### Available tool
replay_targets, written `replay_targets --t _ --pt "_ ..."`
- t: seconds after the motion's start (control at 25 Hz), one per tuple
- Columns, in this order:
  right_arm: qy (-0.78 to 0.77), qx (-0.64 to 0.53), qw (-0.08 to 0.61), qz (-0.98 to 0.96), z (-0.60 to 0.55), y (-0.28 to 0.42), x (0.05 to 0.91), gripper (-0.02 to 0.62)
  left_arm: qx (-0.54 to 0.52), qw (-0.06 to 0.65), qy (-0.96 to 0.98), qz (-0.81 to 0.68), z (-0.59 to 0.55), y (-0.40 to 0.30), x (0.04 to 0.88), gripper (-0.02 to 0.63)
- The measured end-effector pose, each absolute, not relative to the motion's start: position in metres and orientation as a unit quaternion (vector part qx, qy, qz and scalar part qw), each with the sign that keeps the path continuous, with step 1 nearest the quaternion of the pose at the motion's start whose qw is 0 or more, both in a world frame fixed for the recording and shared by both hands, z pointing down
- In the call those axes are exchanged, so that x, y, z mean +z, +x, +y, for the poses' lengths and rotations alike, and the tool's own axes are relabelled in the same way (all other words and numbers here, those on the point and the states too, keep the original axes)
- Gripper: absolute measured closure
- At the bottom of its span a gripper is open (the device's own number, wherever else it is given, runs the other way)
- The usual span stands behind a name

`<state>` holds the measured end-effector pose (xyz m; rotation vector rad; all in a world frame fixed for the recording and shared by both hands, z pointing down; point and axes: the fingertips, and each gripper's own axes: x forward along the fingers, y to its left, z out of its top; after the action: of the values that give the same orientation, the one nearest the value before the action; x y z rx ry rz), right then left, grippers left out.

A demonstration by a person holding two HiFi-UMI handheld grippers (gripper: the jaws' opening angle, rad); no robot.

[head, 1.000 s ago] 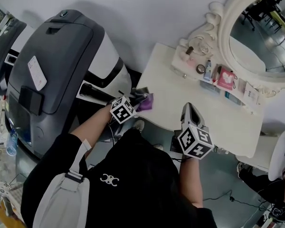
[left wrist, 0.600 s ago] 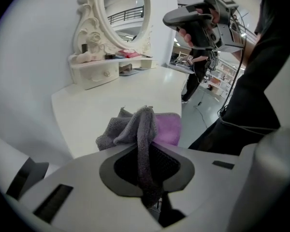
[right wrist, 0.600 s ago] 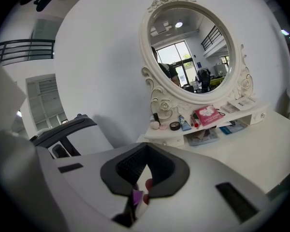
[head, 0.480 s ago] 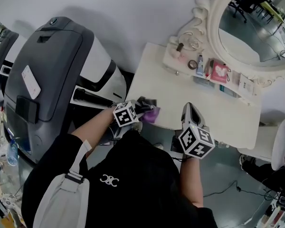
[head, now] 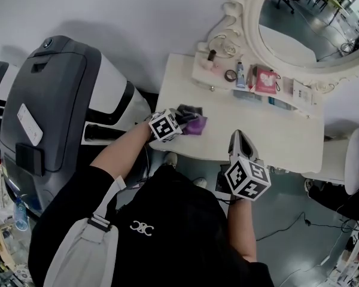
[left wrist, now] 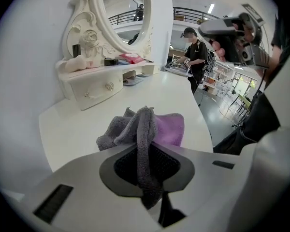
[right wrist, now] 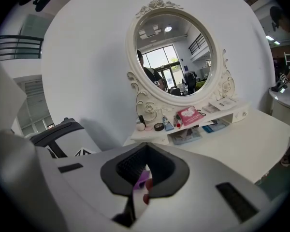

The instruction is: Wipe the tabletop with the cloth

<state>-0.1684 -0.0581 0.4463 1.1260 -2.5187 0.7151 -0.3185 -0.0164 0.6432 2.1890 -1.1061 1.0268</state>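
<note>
The left tongs (head: 180, 119) are clenched on a fold of the grey and purple cloth (left wrist: 150, 124); the rest lies bunched on the tabletop (head: 257, 130), at the corner below and left of the mirror (head: 305, 23), probably so a sweep can begin at that edge; the right tongs (head: 236, 136) are pinched together on nothing, off the front edge opposite the mirror, likely clear of the wiping path.

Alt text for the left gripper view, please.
The left gripper is shut on a grey and purple cloth bunched on the white tabletop. An ornate white mirror stands behind on the left.
</note>
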Motion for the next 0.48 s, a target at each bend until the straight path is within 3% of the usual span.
replay_targets --t 0.48 --pt "0.466 0.262 0.14 -0.834 -0.055 -0.116 0.46 0.591 0.399 0.214 0.758 -0.47 -0.118 -0.375 0.636 0.557"
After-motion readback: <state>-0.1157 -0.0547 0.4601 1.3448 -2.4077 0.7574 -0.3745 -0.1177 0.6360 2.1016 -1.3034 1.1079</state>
